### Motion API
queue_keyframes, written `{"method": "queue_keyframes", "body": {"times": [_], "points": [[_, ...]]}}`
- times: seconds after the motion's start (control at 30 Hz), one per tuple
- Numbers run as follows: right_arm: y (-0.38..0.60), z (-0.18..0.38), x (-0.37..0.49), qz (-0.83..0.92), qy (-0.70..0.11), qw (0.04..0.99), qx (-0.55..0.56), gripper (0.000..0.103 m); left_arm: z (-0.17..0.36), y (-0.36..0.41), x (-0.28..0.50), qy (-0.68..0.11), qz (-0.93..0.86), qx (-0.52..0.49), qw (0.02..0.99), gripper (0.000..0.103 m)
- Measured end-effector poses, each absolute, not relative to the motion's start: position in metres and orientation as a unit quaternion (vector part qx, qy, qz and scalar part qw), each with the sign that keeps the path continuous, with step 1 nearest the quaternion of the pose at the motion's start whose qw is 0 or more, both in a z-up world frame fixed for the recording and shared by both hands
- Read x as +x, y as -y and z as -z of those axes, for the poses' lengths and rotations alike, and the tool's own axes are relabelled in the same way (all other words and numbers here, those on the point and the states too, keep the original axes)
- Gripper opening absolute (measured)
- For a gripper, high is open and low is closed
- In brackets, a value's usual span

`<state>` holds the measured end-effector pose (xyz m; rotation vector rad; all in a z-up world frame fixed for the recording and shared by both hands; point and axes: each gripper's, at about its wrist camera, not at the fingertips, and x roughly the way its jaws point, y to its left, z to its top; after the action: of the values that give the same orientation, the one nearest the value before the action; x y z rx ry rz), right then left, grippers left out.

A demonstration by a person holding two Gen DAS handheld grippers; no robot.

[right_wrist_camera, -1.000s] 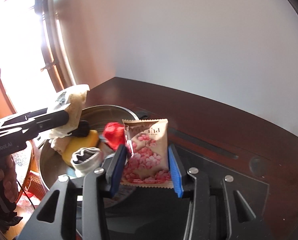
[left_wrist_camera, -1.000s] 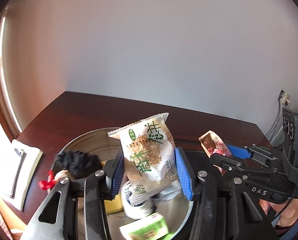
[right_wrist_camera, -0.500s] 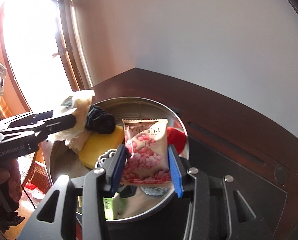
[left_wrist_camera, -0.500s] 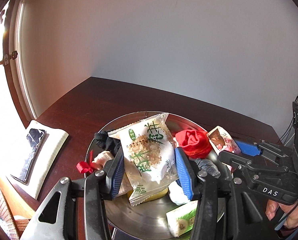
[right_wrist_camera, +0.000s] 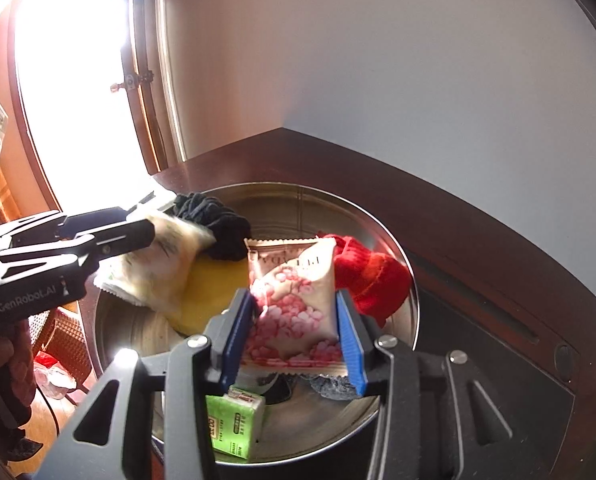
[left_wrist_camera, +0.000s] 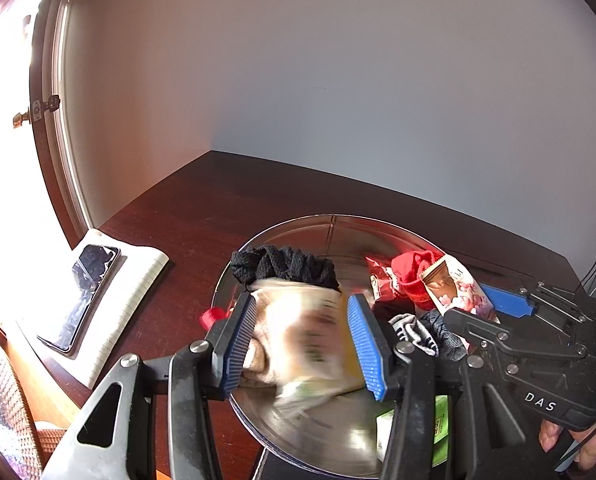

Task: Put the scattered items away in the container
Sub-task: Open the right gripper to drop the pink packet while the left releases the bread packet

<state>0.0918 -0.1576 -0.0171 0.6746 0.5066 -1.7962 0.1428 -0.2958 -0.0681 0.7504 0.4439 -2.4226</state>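
Hovering over a round metal tin (left_wrist_camera: 282, 236), both grippers carry snack packets. The left gripper (left_wrist_camera: 304, 344) has its jaws pinching a white packet with green print (left_wrist_camera: 302, 332), which is blurred in the left wrist view; in the right wrist view the same packet (right_wrist_camera: 158, 264) hangs over the tin's left side, above a yellow item (right_wrist_camera: 214, 288). The right gripper (right_wrist_camera: 296, 332) has its jaws pinching a pink-flowered packet (right_wrist_camera: 294, 304), held upright over the middle of the tin; from the left wrist view this packet (left_wrist_camera: 454, 288) sits just beside a red sock (left_wrist_camera: 410, 268).

Inside the tin lie a black knitted item (left_wrist_camera: 286, 266) near the far left wall, the red sock at the right, grey fabric (left_wrist_camera: 430, 332) beneath the right gripper, and a green box (right_wrist_camera: 234, 420) at the near edge. The tin stands on a dark wooden surface (left_wrist_camera: 186, 216). To the left, well apart from the tin, a phone (left_wrist_camera: 84, 292) rests on a white notepad (left_wrist_camera: 138, 276). A person's hand (left_wrist_camera: 574, 440) shows at the lower right behind the right gripper's handle.
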Motion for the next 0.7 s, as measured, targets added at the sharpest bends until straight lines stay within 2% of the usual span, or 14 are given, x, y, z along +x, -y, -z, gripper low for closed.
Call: {"method": "queue_keyframes", "body": {"times": [0.3, 0.43, 0.5, 0.57, 0.7], "points": [[0.152, 0.016, 0.087, 0.759, -0.201, 0.552, 0.281, 0.046, 0.070, 0.292, 0.144, -0.167, 0.903, 0.282, 0.280, 0.051], [0.144, 0.012, 0.090, 0.763, -0.189, 0.556, 0.272, 0.061, 0.067, 0.290, 0.146, -0.165, 0.903, 0.276, 0.285, 0.051], [0.141, 0.009, 0.092, 0.765, -0.183, 0.558, 0.267, 0.067, 0.064, 0.290, 0.148, -0.163, 0.903, 0.272, 0.290, 0.057], [0.140, 0.006, 0.095, 0.766, -0.180, 0.559, 0.263, 0.070, 0.061, 0.289, 0.149, -0.162, 0.902, 0.266, 0.299, 0.071], [0.136, 0.001, 0.100, 0.766, -0.181, 0.560, 0.258, 0.071, 0.059, 0.291, 0.153, -0.168, 0.898, 0.262, 0.312, 0.077]]}}
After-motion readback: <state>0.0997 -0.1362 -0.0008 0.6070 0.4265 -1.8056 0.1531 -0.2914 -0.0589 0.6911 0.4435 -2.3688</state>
